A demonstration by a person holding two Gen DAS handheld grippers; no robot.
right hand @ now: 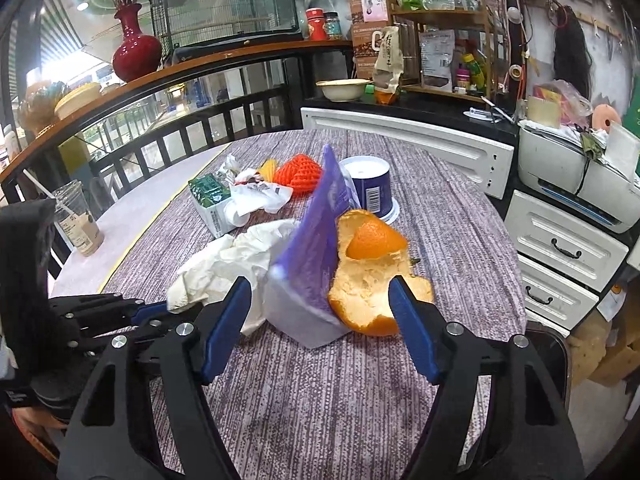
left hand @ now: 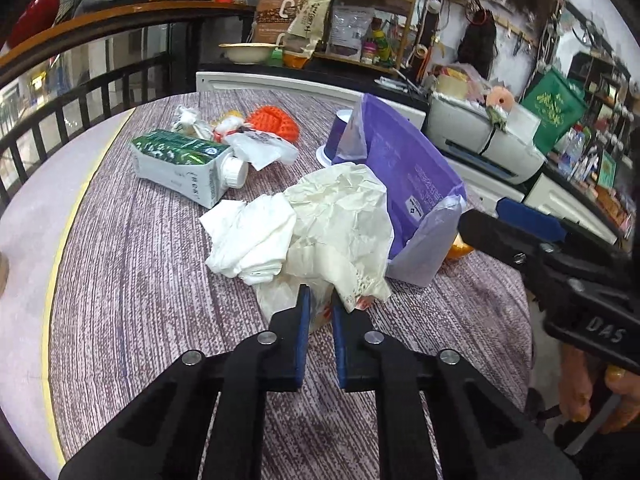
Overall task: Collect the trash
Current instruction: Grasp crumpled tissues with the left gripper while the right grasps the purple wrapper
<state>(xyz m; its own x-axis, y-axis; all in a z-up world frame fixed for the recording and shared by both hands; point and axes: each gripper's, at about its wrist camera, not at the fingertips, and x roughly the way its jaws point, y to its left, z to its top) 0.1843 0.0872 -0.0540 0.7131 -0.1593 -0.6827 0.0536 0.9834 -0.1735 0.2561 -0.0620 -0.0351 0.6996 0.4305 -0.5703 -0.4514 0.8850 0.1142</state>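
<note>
Left wrist view: the left gripper (left hand: 320, 300) is closed on the edge of a thin plastic wrapper (left hand: 280, 300) under crumpled cream paper (left hand: 340, 216). A purple pouch (left hand: 404, 176) stands open; its contents cannot be seen. One green-and-white carton (left hand: 184, 164) lies capped on its side, and one purple tub (right hand: 370, 188) stands inverted. The right gripper (right hand: 320, 300) is held open around the pouch's corner and one orange peel (right hand: 372, 276). All is set on a purple-grained table (left hand: 140, 280) beside white drawers (right hand: 560, 248).
</note>
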